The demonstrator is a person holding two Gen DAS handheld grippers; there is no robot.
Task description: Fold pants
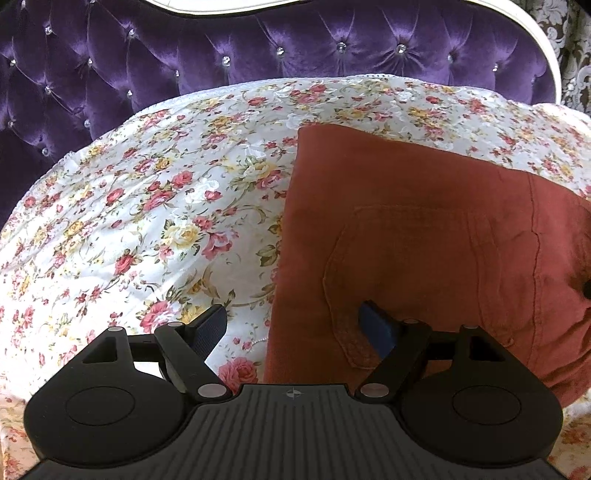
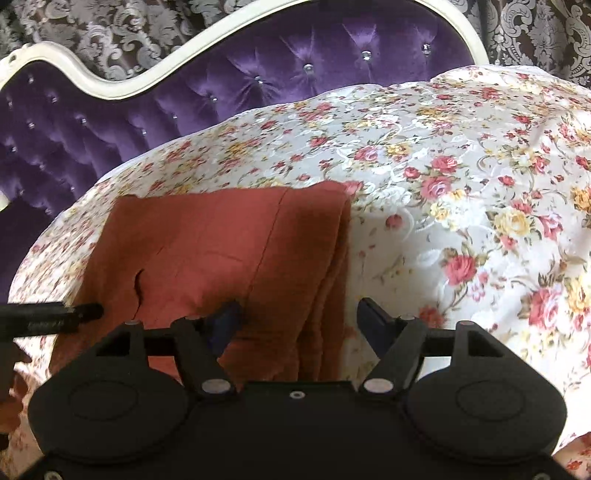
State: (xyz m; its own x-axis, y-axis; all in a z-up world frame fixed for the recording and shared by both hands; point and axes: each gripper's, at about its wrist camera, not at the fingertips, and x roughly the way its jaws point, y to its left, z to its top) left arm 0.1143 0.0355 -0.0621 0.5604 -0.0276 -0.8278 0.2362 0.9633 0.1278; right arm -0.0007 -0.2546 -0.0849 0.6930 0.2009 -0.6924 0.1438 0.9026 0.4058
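Rust-red pants (image 1: 424, 236) lie folded into a thick rectangle on the floral bedspread (image 1: 147, 206), w/ a purple tufted velvet headboard (image 1: 184, 55) behind, framed in cream trim (image 2: 92, 79). Back pocket (image 1: 406, 280) faces up on top layer. Left gripper (image 1: 295, 325) hovers over the pants' left edge, fingers spread wide apart, nothing between them; one blue pad (image 1: 210, 328) over bedspread, other over the cloth. Right gripper (image 2: 295, 321) likewise spread wide, holding nothing, straddling the stacked folded edges on the pants' right side (image 2: 332, 277). Damask wallpaper (image 2: 110, 22) beyond headboard. No containers seen.
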